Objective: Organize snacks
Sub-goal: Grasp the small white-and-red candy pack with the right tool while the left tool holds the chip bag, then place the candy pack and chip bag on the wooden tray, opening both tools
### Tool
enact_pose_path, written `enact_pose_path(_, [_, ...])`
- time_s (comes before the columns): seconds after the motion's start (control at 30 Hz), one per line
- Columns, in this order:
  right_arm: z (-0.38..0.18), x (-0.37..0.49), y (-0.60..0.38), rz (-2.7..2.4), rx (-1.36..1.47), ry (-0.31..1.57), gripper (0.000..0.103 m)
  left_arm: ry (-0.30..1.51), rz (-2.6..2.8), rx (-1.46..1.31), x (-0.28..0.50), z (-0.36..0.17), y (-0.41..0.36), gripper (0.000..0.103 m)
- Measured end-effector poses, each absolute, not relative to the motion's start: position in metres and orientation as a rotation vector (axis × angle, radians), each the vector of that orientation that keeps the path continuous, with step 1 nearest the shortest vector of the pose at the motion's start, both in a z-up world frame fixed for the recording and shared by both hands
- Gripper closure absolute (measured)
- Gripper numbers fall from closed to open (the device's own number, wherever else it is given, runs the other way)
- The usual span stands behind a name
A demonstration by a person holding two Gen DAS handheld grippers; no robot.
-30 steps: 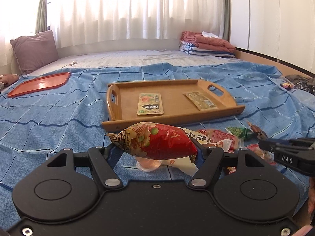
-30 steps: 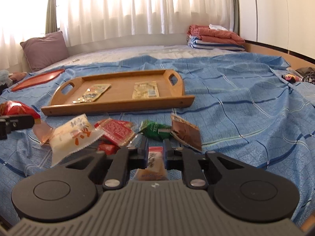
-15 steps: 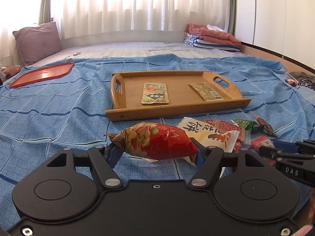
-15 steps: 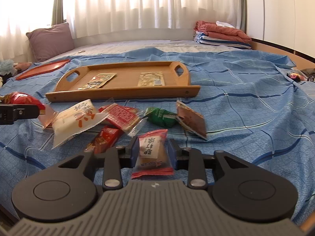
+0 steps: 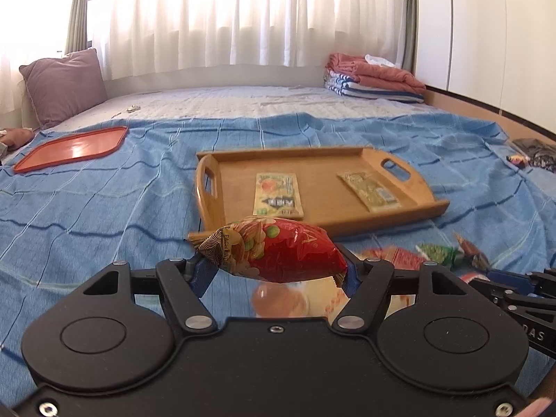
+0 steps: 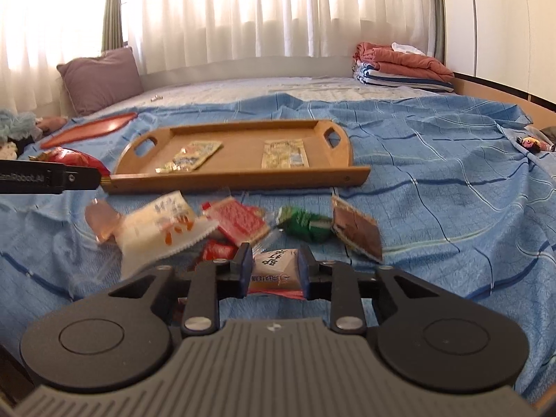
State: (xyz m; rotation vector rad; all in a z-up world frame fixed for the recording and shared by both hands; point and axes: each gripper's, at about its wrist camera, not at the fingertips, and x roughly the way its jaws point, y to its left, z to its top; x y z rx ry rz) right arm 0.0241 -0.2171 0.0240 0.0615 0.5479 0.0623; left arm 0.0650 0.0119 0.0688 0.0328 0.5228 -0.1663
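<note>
Left gripper [image 5: 274,267]: I have its jaws clamped on the red snack bag [image 5: 278,253], one pad at each end of the bag, which sits crosswise between the fingers and clear of the bedspread.
Right gripper [image 6: 274,271]: its jaws have just been closing, and I see them pinching a small white-and-pink packet [image 6: 275,271] between the blue pads; the packet stands upright in the grip.
Wooden tray [image 6: 239,179]: it lies on the blue bedspread [image 6: 434,180] ahead of both grippers, handles at either end.
Tray contents: two flat sachets, a yellowish sachet [image 5: 278,194] near the middle and an olive sachet [image 5: 370,191] toward the right handle, well apart from each other.
Loose snacks: I see a cluster on the bedspread between my right gripper and the tray's near edge: a large white packet [image 6: 163,229], a pink-red wrapper [image 6: 239,222], a green wrapper [image 6: 305,224] and a brown packet [image 6: 358,232]. The white packet overlaps the pink-red one; the green wrapper touches the brown packet.
Red wrapper [image 6: 217,252]: partly hidden just behind my right gripper's left finger.
Clear pouch [image 6: 102,222]: beside the white packet, on its left.
Red lid [image 5: 73,147]: flat on the bedspread, far left, well apart from the tray.
Background: a mauve pillow [image 5: 64,87] at the left, folded blankets [image 5: 375,78] at the right, white curtains [image 5: 243,14] behind.
</note>
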Motion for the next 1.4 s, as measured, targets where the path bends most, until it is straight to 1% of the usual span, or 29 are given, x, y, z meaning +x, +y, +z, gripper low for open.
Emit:
enact_pose_path(0.07, [0.034, 0.030, -0.220, 0.069, 0.073, 0.530, 0.073, 0.510, -0.166, 0.028, 0.078, 0.077, 0.013, 0.036])
enact_pose_path(0.1, [0.039, 0.034, -0.221, 0.071, 0.077, 0.522, 0.093, 0.502, -0.165, 0.024, 0.084, 0.081, 0.013, 0.036])
enact_pose_path(0.13, [0.044, 0.038, -0.222, 0.071, 0.078, 0.515, 0.099, 0.497, -0.166, 0.020, 0.091, 0.085, 0.014, 0.036])
enact_pose_path(0.27, [0.062, 0.057, -0.226, 0.067, 0.062, 0.466, 0.099, 0.495, -0.150, 0.003, 0.120, 0.091, 0.017, 0.036])
enact_pose_path(0.33, [0.064, 0.066, -0.226, 0.069, 0.026, 0.478, 0.097, 0.501, -0.134, -0.006, 0.128, 0.090, 0.019, 0.036])
enact_pose_path(0.37, [0.063, 0.068, -0.226, 0.077, 0.017, 0.492, 0.093, 0.504, -0.134, -0.012, 0.130, 0.088, 0.021, 0.036])
enact_pose_path(0.43, [0.057, 0.065, -0.227, 0.085, 0.024, 0.528, 0.090, 0.508, -0.137, -0.015, 0.131, 0.084, 0.023, 0.036])
enact_pose_path(0.47, [0.051, 0.063, -0.228, 0.096, 0.027, 0.556, 0.070, 0.512, -0.137, -0.009, 0.132, 0.081, 0.024, 0.036])
enact_pose_path(0.5, [0.046, 0.060, -0.228, 0.100, 0.034, 0.578, 0.060, 0.517, -0.135, -0.003, 0.132, 0.079, 0.024, 0.036])
enact_pose_path(0.53, [0.041, 0.056, -0.229, 0.099, 0.045, 0.597, 0.056, 0.522, -0.134, 0.002, 0.132, 0.076, 0.024, 0.036])
enact_pose_path(0.57, [0.035, 0.052, -0.228, 0.097, 0.051, 0.611, 0.047, 0.529, -0.133, 0.005, 0.132, 0.072, 0.024, 0.036])
enact_pose_path(0.6, [0.030, 0.048, -0.226, 0.082, 0.052, 0.618, 0.036, 0.537, -0.132, 0.005, 0.133, 0.069, 0.024, 0.036])
enact_pose_path(0.67, [0.019, 0.042, -0.222, 0.052, 0.042, 0.624, 0.030, 0.551, -0.129, -0.001, 0.134, 0.065, 0.025, 0.036])
enact_pose_path(0.77, [0.007, 0.045, -0.220, 0.047, 0.040, 0.682, 0.031, 0.557, -0.125, -0.007, 0.136, 0.062, 0.026, 0.036])
enact_pose_path(0.8, [0.004, 0.045, -0.220, 0.052, 0.055, 0.695, 0.037, 0.556, -0.127, -0.006, 0.136, 0.062, 0.026, 0.036])
enact_pose_path(0.83, [0.003, 0.046, -0.221, 0.064, 0.075, 0.707, 0.046, 0.554, -0.126, -0.004, 0.136, 0.062, 0.027, 0.036])
enact_pose_path(0.87, [0.004, 0.046, -0.220, 0.067, 0.086, 0.711, 0.062, 0.552, -0.125, -0.002, 0.137, 0.062, 0.028, 0.036])
enact_pose_path(0.93, [0.007, 0.046, -0.219, 0.052, 0.079, 0.710, 0.069, 0.549, -0.122, -0.001, 0.138, 0.063, 0.027, 0.036])
enact_pose_path(1.0, [0.013, 0.046, -0.220, 0.056, 0.102, 0.703, 0.071, 0.548, -0.122, -0.004, 0.141, 0.065, 0.028, 0.036])
enact_pose_path(1.2, [0.041, 0.045, -0.226, 0.079, 0.130, 0.634, 0.071, 0.554, -0.127, -0.026, 0.155, 0.070, 0.028, 0.036])
enact_pose_path(1.4, [0.072, 0.089, -0.237, 0.099, 0.134, 0.573, 0.071, 0.593, -0.140, -0.067, 0.186, 0.075, 0.030, 0.036])
